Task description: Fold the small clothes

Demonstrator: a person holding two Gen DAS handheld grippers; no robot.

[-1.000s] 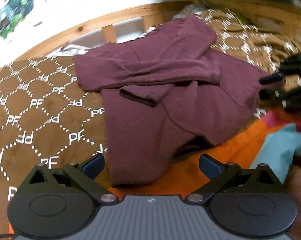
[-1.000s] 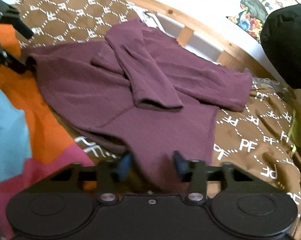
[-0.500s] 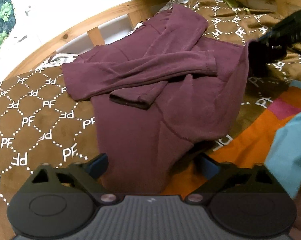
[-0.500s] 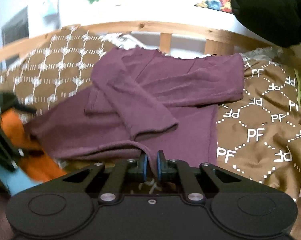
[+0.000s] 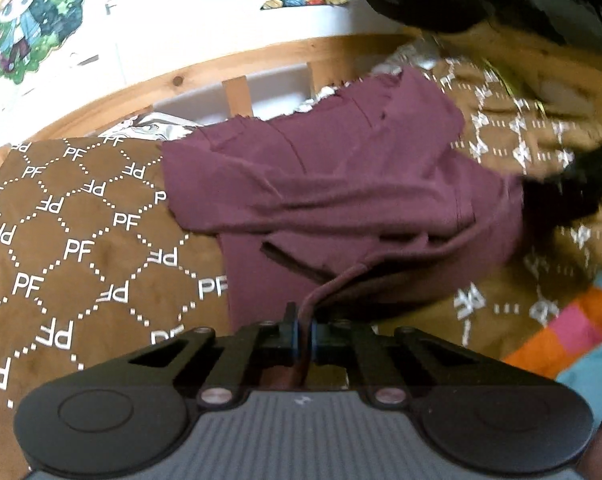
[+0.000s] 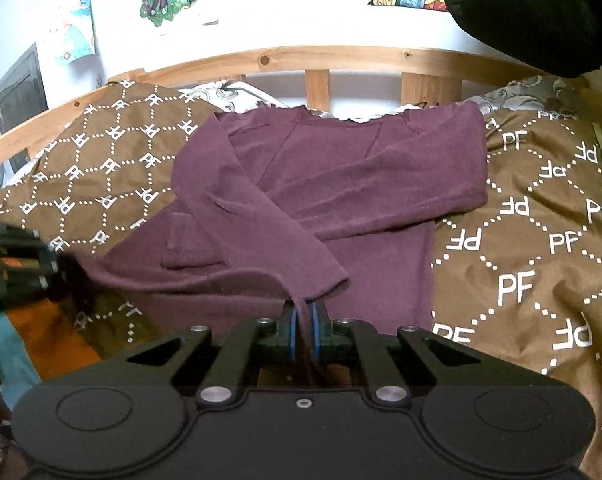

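A maroon long-sleeved top lies on a brown patterned blanket, both sleeves folded across its chest. It also shows in the right wrist view. My left gripper is shut on the top's bottom hem and lifts it off the bed. My right gripper is shut on the hem at the other bottom corner, also raised. The hem hangs between them above the top's lower part. The right gripper shows blurred at the right of the left wrist view, and the left gripper shows at the left edge of the right wrist view.
The brown blanket with white "PF" print covers the bed. A wooden slatted headboard and a white wall with posters stand behind. An orange, pink and teal cloth lies at the near side. A black object hangs at the upper right.
My left gripper closed on the hem; it was open half a second ago. My right gripper closed on its corner before that. Both have lifted the hem and moved it toward the headboard.
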